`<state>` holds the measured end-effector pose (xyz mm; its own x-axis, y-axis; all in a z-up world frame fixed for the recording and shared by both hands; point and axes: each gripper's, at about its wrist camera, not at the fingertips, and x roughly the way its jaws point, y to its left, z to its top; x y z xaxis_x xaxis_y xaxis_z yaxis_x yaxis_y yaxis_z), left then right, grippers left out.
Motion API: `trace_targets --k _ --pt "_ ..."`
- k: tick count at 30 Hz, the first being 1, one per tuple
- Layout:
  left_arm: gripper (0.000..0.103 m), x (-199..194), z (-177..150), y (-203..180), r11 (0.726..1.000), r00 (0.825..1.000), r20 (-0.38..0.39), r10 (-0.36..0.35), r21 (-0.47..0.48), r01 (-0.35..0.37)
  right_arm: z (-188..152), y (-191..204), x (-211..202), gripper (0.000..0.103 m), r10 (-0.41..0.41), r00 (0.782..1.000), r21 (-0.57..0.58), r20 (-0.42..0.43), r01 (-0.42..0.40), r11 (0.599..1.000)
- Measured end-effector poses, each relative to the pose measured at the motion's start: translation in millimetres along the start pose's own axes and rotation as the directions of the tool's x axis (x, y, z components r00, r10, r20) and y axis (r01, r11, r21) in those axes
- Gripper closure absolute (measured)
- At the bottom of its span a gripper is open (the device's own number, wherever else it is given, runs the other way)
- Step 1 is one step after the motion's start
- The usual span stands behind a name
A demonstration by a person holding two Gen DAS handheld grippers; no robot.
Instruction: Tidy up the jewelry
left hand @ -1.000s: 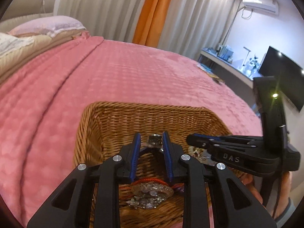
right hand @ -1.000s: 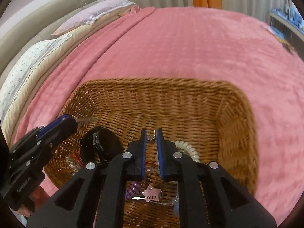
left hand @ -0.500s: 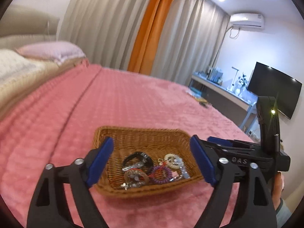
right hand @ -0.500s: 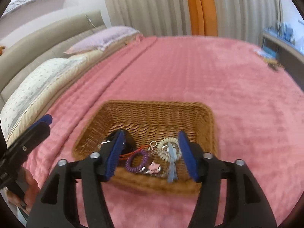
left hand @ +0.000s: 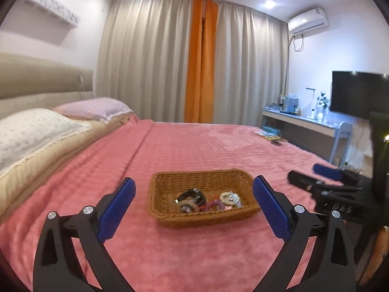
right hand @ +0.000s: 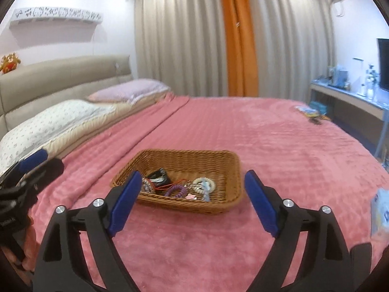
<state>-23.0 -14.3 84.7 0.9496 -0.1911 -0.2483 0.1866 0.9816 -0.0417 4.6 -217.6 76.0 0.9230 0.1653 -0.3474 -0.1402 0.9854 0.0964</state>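
Left wrist view: both hand-held grippers, left point(left hand: 193, 205) and right point(right hand: 193, 198), are opening empty; jewelry point(left hand: 206, 200) lies in the basket point(left hand: 167, 219), so sorting seems finished.

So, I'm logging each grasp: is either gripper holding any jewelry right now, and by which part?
Nothing is held. The left gripper and right gripper both have empty jaws that are opening; the jewelry lies in the basket.

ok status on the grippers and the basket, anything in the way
Left gripper and right gripper opening, nothing between the jaws. Jewelry in wicker basket on pink bedspread. Path to basket clear.
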Motion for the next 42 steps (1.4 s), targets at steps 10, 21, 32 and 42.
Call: trace_targets --k 10,21,32,42 --pt "0.009 13 -51 1 0.997 0.997 0.001 0.074 -0.017 -0.074 -51 -18 25 0.008 -0.093 0.995 -0.005 -0.039 0.093 0.996" --pt "0.009 36 -76 10 0.997 0.997 -0.041 0.062 -0.037 -0.064 -72 -14 32 0.008 -0.101 0.995 -0.009 0.008 0.101 0.995" --pt "0.008 38 -79 -5 0.995 0.993 -0.061 0.1 0.023 -0.098 -78 -14 38 0.008 -0.101 0.994 -0.013 -0.031 0.101 0.995" --pt "0.008 42 -83 9 0.996 0.993 -0.086 0.084 -0.036 -0.088 -81 -4 34 0.008 -0.16 0.987 -0.054 0.014 0.161 0.986"
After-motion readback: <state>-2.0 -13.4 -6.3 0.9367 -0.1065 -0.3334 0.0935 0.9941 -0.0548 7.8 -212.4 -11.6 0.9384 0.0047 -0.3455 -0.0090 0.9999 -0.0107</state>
